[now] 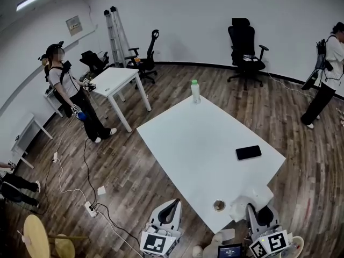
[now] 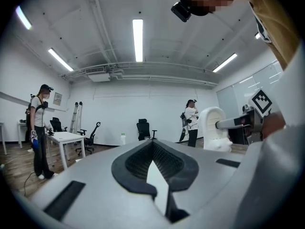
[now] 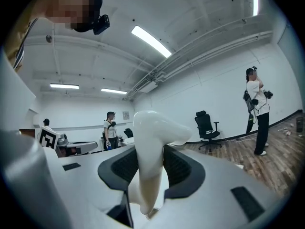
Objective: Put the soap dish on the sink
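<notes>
Clearly had soap dish (image 3: 152,142) clamped betw. pads of right gripper (image 1: 259,213): white dish stood on edge, sticking up past jaw tips. Held it low at near edge of big white table (image 1: 188,144), bottom right in head view, gripper pointed level. Had left gripper (image 2: 152,147) pinched together at tips, nothing betw. pads, also level, just off table's near edge, to left of right gripper and apart from it. Caught dish again in left gripper view, off to right. Noted on table: bottle (image 1: 195,91) w/ green cap, upright at far corner; black phone (image 1: 248,152) flat near right edge; small round cup (image 1: 219,205) by near edge, just left of dish. Noted beyond table: smaller white table (image 1: 115,79) at left w/ person (image 1: 70,93) standing beside it, black office chair (image 1: 244,50) by far wall, second person (image 1: 325,74) at far right, power strip (image 1: 90,208) on wood floor.
</notes>
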`<state>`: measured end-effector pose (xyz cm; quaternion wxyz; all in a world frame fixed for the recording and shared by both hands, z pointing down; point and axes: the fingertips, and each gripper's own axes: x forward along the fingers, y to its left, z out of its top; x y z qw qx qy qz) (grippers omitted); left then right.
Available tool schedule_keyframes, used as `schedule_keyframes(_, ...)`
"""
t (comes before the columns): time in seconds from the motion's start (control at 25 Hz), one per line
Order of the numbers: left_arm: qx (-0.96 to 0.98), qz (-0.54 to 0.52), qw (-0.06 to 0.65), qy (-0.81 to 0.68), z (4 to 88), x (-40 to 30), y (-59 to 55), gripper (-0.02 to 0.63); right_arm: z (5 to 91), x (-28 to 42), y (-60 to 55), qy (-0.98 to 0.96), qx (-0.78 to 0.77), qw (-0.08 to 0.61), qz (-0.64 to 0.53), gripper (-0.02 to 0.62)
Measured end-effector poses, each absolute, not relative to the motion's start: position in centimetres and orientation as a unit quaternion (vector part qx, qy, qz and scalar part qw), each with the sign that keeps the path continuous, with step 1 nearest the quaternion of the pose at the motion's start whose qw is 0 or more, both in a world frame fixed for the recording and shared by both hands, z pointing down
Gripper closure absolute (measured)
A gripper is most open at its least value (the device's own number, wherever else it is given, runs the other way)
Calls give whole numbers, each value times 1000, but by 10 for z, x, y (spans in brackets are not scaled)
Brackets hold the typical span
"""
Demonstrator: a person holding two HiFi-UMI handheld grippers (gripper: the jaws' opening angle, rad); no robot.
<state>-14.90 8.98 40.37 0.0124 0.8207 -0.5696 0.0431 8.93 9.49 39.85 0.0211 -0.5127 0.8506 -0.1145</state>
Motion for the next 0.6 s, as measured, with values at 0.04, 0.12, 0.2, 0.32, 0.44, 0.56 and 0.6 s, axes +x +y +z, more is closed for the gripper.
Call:
schedule_keyframes(0.04,819,41,12,-572,404,-148,84,600,399,89,89,853,-509,23,-115,440)
schedule_keyframes(0.12,815,40,12,-578,403,-145,73,600,402,88,78,856,-503,22,-118,440)
schedule_keyframes(0.2,808,47,10,-587,401,-144,63,600,404,88,69,859,-497,21,-122,440)
schedule_keyframes(0.32,804,49,6,-592,397,-141,51,600,401,90,58,863,-489,24,-128,440)
schedule_keyframes(0.44,805,38,9,-593,399,-134,41,600,402,92,47,867,-482,23,-128,440)
schedule_keyframes(0.56,805,39,15,-592,406,-130,33,600,405,93,37,867,-480,22,-133,440)
schedule_keyframes(0.6,807,37,18,-589,409,-129,31,600,406,93,35,867,-479,23,-137,440)
